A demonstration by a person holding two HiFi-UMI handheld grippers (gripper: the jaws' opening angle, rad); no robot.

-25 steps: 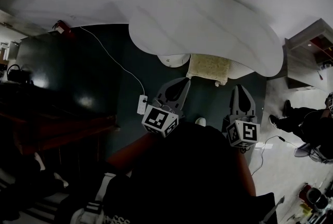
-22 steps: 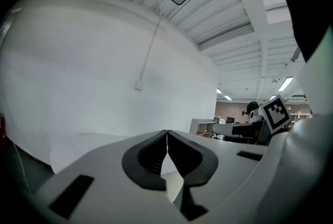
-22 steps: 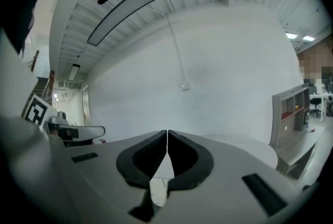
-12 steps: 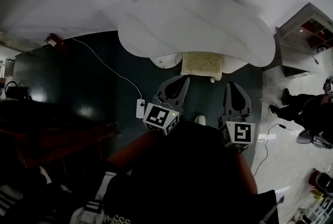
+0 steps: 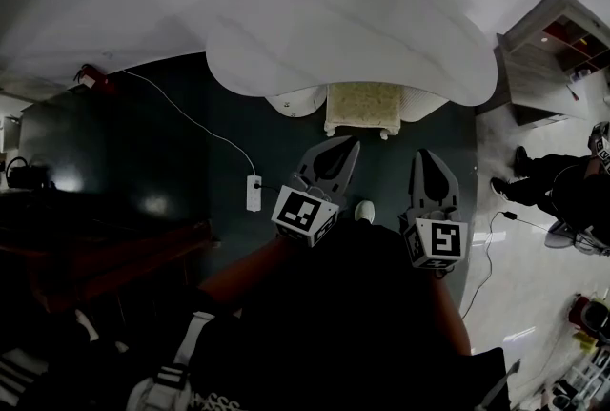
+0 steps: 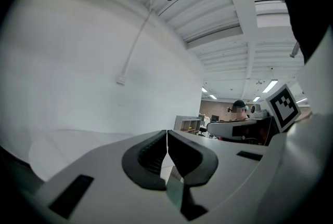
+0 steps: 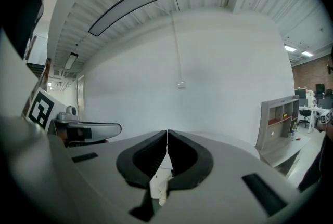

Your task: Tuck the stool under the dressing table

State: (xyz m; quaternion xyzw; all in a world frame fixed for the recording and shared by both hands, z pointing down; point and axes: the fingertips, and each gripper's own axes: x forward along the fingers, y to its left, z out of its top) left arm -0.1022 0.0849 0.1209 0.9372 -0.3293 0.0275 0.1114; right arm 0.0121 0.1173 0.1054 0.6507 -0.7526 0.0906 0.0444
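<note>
Dark teal floor (image 5: 143,142) lies beneath a white kidney-shaped dressing table (image 5: 353,28); the cream-cushioned white stool (image 5: 365,106) sits square, half under its front edge, no longer skewed as a second ago, so the tuck looks nearly done; left gripper (image 5: 349,144) and right gripper (image 5: 423,155), jaws pressed together on nothing, hover just short of it.

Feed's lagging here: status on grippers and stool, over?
Left gripper, right gripper: jaws shut, empty. Stool partly under dressing table, untouched. Power strip lies left, off the stool.
</note>
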